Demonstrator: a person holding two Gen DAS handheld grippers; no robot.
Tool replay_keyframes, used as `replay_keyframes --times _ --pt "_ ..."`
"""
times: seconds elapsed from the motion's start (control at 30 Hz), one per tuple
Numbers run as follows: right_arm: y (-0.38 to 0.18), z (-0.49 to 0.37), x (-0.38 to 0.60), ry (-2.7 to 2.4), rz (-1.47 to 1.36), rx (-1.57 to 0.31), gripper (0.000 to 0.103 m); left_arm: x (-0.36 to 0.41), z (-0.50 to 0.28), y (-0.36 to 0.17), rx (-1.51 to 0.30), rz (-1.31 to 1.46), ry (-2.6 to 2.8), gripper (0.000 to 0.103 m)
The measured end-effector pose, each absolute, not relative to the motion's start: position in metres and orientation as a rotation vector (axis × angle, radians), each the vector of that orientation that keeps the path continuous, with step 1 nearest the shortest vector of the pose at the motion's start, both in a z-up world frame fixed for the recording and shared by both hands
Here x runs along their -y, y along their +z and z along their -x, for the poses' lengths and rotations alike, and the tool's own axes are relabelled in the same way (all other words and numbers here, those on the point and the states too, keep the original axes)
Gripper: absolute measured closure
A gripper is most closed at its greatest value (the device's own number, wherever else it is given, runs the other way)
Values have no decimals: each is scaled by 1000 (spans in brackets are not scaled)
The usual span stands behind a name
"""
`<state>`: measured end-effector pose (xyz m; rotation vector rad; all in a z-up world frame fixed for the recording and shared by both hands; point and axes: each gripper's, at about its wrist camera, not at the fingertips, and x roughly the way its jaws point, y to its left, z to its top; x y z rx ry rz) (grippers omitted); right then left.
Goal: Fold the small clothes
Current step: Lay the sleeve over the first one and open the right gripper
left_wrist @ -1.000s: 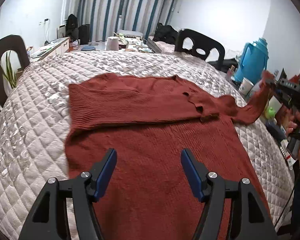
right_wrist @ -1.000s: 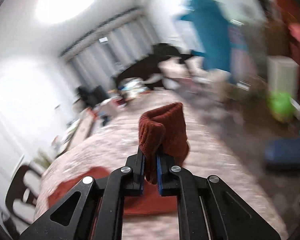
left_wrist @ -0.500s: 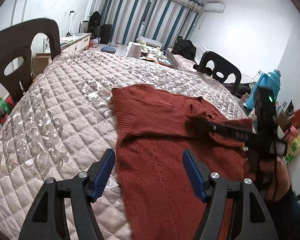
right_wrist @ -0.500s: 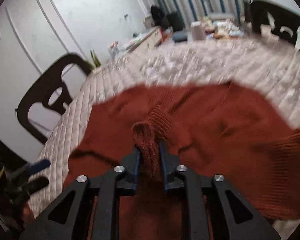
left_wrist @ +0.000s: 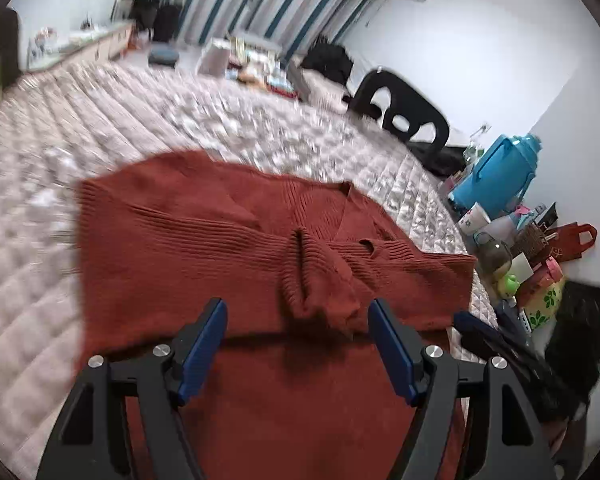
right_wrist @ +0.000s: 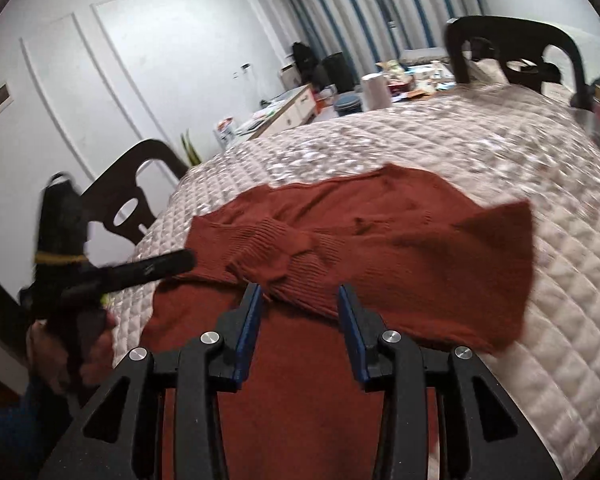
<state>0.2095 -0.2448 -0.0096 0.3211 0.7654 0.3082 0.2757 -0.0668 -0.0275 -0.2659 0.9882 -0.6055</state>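
We're finishing the sleeve-fold step w/ the sweater flat on the quilt just ahead of both tongs, right tongs just opening, cuff loose between them, left tongs wide & empty, so next we're prob. needing the hem.

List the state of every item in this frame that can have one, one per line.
Rust-red knitted sweater: lying flat on the quilted beige bedspread, both sleeves folded across the chest, cuffs overlapping.
Left hand-held gripper: open, empty, above the sweater's lower body.
Right hand-held gripper: open, jaws just been opening, sleeve cuff released, nothing gripped.
Blue plastic thermos jug: upright, lid on.
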Motion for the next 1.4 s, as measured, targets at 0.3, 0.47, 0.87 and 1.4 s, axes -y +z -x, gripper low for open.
replay_keyframes --times 0.3,0.47,0.87,1.4 --pt "-20 -194 285 223 -410 -756 63 111 -286 -35 -1033 174 -644 91" --pt "-20 -193 296 202 -453 -728 63 88 -271 7 -817 180 -657 91" --pt "-48 -239 296 139 -373 -827 77 16 -283 -43 -896 233 -458 91" --pt "-29 -268 283 145 -254 -794 82 45 -278 -11 -797 95 -476 73"
